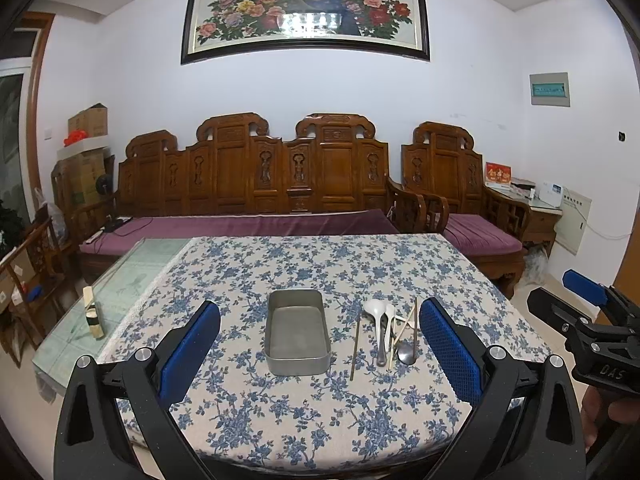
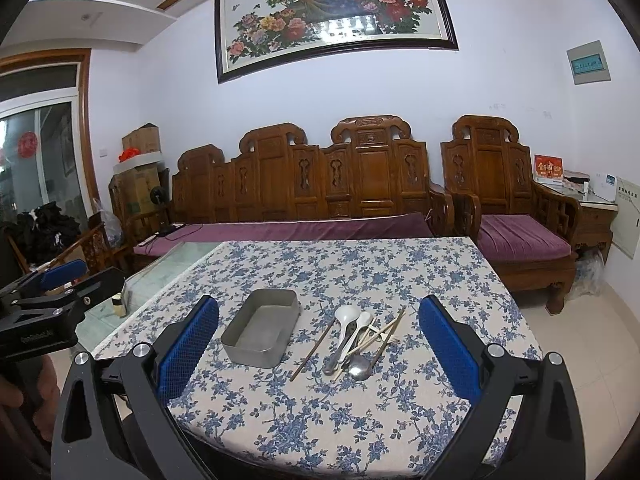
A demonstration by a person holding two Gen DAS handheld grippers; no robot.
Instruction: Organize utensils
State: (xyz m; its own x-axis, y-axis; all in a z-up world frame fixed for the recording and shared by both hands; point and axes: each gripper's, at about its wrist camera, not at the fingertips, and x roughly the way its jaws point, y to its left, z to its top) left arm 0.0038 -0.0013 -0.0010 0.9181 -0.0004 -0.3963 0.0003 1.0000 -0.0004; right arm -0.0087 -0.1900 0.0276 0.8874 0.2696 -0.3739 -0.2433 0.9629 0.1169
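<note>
metal tin [image 1: 298,330], open and with nothing in it, sits on the flowered tabletop [image 1: 320,420]; just to its right lies a loose heap of utensils. a brown chopstick [image 1: 355,348] lies alone nearest the tin, then a white spoon [image 1: 374,312] with a second white one beside it, a steel spoon [image 1: 407,353] at the near end of the heap, and pale chopsticks [image 1: 404,330] crossed over them. most handles run near to far, so their long axes line up roughly with the tin's long side.

the left claw [image 1: 320,344] hovers above the near tabletop with its blue pads wide apart, gripping nothing, the tin almost straight ahead of it. the right claw [image 2: 318,344] is likewise spread and holds nothing; in its own view the heap [image 2: 360,344] lies ahead and slightly right, the tin [image 2: 262,326] to the left. judging by that, the right claw is the nearer one for the utensils, and it would probably need to close across a handle, not along it.
</note>
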